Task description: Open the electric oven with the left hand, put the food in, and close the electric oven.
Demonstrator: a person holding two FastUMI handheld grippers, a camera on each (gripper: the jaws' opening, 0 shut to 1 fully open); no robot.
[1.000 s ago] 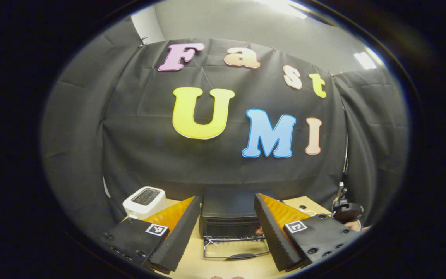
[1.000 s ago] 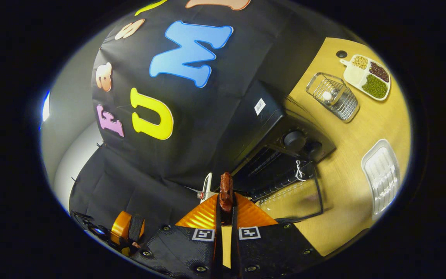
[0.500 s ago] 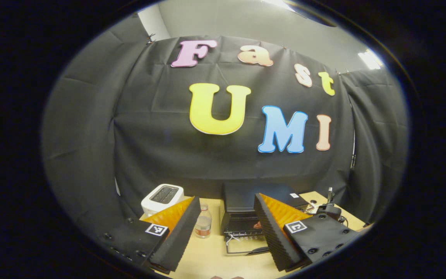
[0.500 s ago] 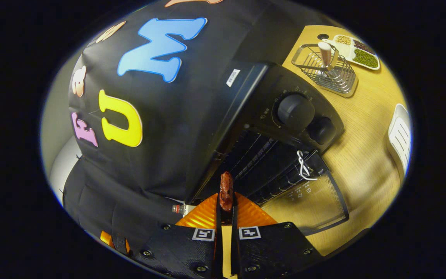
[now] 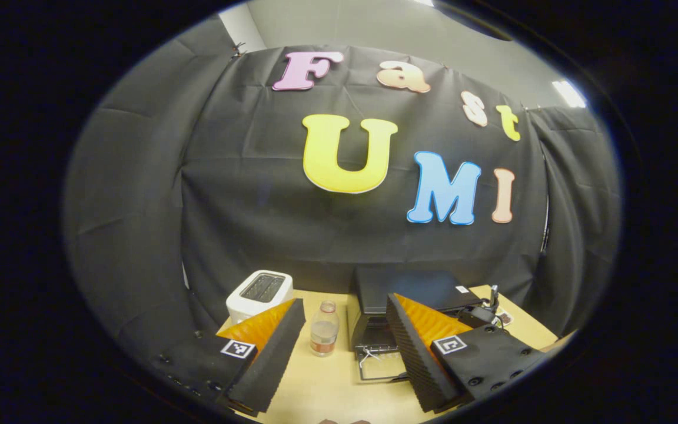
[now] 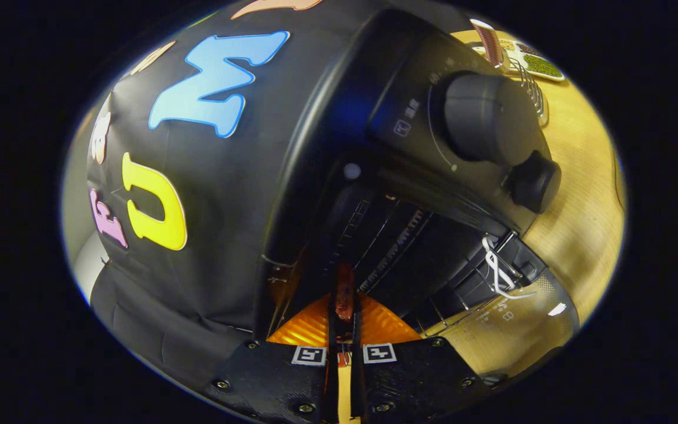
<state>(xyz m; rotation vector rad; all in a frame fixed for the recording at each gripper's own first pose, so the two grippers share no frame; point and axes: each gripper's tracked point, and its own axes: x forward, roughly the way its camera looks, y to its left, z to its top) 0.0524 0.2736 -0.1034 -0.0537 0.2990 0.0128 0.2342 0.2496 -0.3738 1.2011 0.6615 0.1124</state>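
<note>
The black electric oven [image 6: 374,118] looms close in the right gripper view, with its glass door [image 6: 515,324] folded down and the wire rack [image 6: 398,235] showing inside. My right gripper [image 6: 345,306] is shut on a reddish-brown piece of food [image 6: 345,288], whose tip sits at the oven's mouth just over the rack. In the left gripper view the oven [image 5: 404,288] stands small on the table with its door [image 5: 383,368] down. My left gripper [image 5: 345,300] is open, holds nothing and is well back from the oven.
A white toaster [image 5: 259,293] and a small bottle [image 5: 323,330] stand left of the oven on the wooden table [image 5: 327,394]. Two knobs [image 6: 483,118] stick out of the oven's front. A wire holder [image 6: 527,70] and a tray of beans [image 6: 542,63] lie beyond it.
My right gripper has carried the food forward, up to the oven's opening. My left gripper has drawn back from the oven, bringing the bottle into view.
</note>
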